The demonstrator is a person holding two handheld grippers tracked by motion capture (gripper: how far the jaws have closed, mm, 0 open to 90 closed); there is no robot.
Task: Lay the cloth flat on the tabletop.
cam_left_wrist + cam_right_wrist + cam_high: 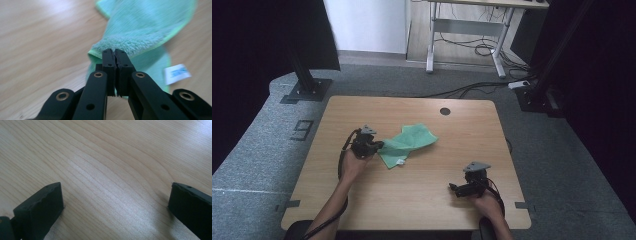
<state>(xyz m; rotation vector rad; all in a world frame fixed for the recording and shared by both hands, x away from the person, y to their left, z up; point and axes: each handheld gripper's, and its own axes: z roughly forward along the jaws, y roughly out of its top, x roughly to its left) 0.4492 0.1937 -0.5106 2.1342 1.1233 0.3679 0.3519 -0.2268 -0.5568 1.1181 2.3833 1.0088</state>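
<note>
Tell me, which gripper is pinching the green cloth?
The left gripper is: its jaws are shut on the green cloth's edge. The right gripper sits apart on the bare table, jaws open and empty.

Lab: black frame posts (304, 70), grey carpet (557, 150), cabled desk (472, 35).
</note>
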